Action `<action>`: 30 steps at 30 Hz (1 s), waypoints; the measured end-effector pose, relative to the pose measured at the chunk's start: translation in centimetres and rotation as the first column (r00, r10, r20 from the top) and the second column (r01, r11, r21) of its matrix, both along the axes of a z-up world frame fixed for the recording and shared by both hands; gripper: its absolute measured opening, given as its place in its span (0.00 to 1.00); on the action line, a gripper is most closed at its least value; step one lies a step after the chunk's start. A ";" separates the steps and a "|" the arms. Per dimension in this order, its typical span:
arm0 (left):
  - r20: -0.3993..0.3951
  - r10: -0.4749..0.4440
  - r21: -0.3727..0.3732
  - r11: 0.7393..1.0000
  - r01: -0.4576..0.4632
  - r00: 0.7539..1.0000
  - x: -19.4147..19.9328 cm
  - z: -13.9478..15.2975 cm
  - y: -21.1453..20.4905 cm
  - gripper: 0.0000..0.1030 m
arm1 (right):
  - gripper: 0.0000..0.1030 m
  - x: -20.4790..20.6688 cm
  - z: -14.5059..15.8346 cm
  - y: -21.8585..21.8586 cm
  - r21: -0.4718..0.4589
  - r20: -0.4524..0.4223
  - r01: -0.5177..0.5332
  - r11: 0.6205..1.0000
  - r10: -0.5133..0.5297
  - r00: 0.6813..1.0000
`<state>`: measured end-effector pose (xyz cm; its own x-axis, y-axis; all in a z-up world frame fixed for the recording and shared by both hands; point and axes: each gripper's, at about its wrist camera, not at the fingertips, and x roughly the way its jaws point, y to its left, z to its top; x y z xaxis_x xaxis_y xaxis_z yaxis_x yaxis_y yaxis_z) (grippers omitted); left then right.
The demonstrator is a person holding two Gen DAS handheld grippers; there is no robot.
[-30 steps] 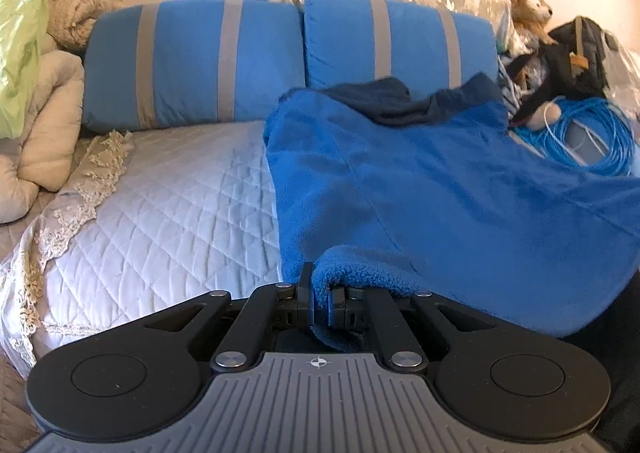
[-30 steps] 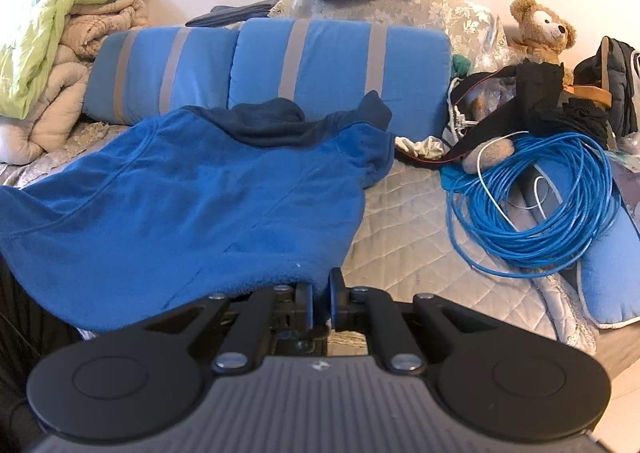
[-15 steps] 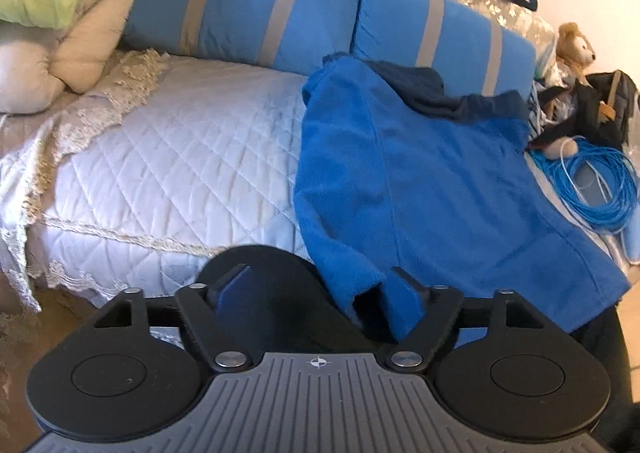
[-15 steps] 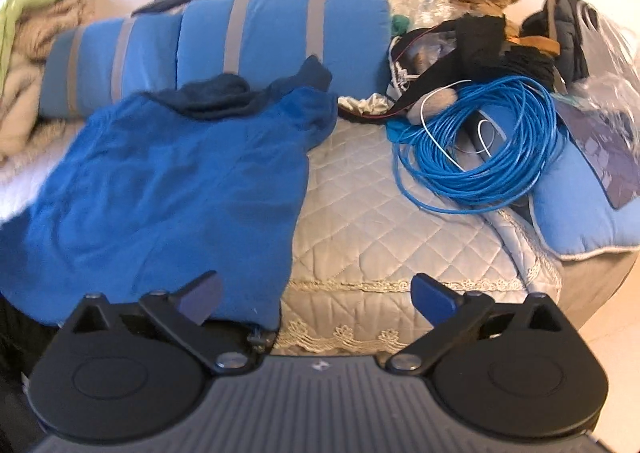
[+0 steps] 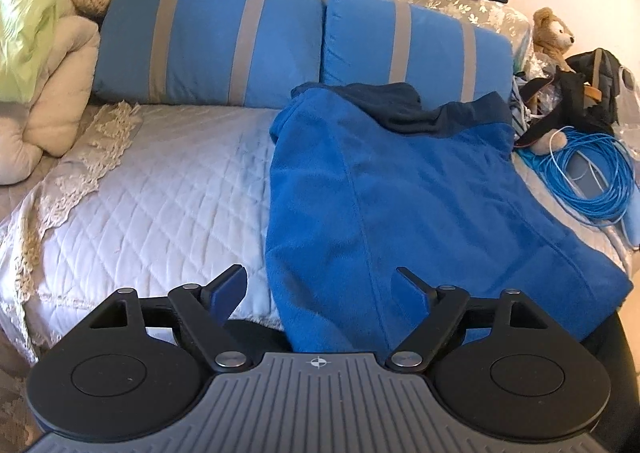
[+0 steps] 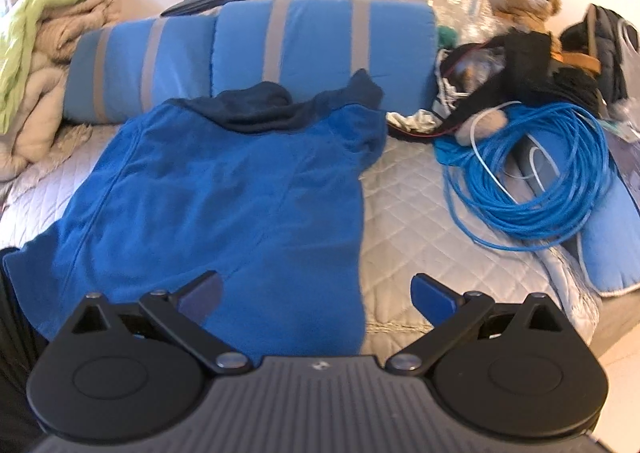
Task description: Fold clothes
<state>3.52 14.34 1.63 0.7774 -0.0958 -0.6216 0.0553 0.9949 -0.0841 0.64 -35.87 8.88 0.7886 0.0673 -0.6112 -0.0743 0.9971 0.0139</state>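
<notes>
Blue fleece top (image 5: 404, 213) lies flat on the quilted bedspread (image 5: 160, 205), its long axis running from the hem hanging over the near edge up to the dark navy collar (image 5: 400, 109) against the striped pillows (image 5: 280, 41). I hold both tools tilted down toward the bed edge. My left gripper (image 5: 326, 289) has just been opening, jaws apart with the hem's left corner loose between them. My right gripper (image 6: 316, 293) gapes fully over the right hem edge, gripping nothing.
</notes>
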 end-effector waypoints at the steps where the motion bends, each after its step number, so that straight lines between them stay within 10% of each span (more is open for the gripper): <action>1: 0.002 -0.003 0.004 1.000 0.003 1.000 0.0 0.0 -0.1 0.77 | 1.00 0.0 -0.1 0.5 -0.007 -0.001 -0.008 1.000 0.008 1.000; 30: 0.019 -0.061 -0.035 0.997 0.062 0.998 4.0 0.4 -3.6 0.79 | 1.00 1.8 -2.2 1.5 0.015 -0.044 -0.043 0.999 0.044 0.998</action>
